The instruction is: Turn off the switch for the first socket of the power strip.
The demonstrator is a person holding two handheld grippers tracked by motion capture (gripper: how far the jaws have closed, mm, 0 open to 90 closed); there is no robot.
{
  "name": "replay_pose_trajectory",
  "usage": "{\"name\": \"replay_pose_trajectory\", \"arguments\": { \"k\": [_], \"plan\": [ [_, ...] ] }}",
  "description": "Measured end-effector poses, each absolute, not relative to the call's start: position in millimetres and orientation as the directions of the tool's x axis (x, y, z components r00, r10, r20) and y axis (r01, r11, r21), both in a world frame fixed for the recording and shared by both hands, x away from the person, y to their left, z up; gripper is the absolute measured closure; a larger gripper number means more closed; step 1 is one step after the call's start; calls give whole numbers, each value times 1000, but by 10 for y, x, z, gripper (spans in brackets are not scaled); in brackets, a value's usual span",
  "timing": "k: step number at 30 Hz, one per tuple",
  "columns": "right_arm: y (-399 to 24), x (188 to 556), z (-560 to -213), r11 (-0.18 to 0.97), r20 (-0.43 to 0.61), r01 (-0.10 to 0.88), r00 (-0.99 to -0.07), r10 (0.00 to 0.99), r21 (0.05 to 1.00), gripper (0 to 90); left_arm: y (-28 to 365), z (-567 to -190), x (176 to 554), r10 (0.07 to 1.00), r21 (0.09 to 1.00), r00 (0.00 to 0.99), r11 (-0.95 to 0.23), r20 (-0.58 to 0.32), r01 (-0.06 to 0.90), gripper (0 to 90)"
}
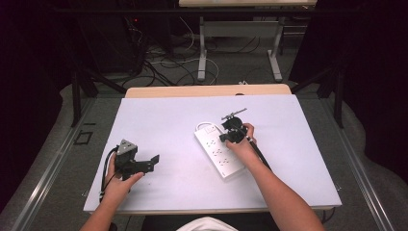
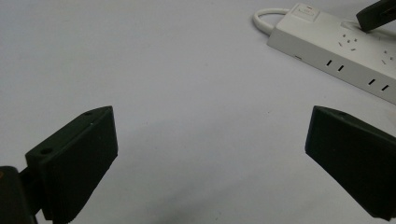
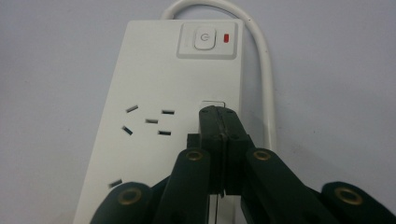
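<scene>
White tabletop (image 1: 159, 120) bearing a white power strip (image 1: 217, 153) with red-lit switch (image 3: 226, 38); right gripper (image 3: 219, 122) closed, tips on it; left gripper (image 2: 210, 154) open.

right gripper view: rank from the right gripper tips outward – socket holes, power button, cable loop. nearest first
1. Socket holes: on the power strip, just left of the shut right gripper.
2. Power button: beyond the tips, at the strip's far end.
3. Cable loop: farthest, curving behind the button end.
</scene>
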State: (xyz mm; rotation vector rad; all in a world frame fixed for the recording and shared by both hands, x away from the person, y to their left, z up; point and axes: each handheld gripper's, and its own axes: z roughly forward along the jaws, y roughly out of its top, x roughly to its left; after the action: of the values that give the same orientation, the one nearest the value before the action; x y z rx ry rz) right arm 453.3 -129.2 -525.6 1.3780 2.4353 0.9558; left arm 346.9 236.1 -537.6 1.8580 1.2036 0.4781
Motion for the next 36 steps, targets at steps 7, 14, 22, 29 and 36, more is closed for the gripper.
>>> {"name": "replay_pose_trajectory", "arguments": {
  "k": [7, 14, 22, 29, 36],
  "plan": [
    [-1286, 4539, -5251, 357, 154, 708, -547, 823, 609, 894, 2361, -5377, 3470, 877, 813, 463, -176, -125, 555, 24],
    [-1288, 4552, -5240, 354, 152, 718, -536, 830, 599, 833, 2365, -5377, 3471, 878, 813, 463, -177, -124, 554, 24],
    [-1298, 4548, -5221, 348, 145, 712, -532, 834, 610, 734, 2365, -5378, 3472, 878, 813, 463, -177, -125, 555, 25],
    [-1298, 4546, -5163, 322, 155, 721, -510, 846, 614, 555, 2364, -5377, 3471, 878, 813, 463, -177, -124, 555, 25],
    [-1249, 4541, -5114, 331, 148, 722, -512, 846, 607, 355, 2366, -5378, 3471, 878, 813, 462, -178, -123, 555, 25]
  ]
}}
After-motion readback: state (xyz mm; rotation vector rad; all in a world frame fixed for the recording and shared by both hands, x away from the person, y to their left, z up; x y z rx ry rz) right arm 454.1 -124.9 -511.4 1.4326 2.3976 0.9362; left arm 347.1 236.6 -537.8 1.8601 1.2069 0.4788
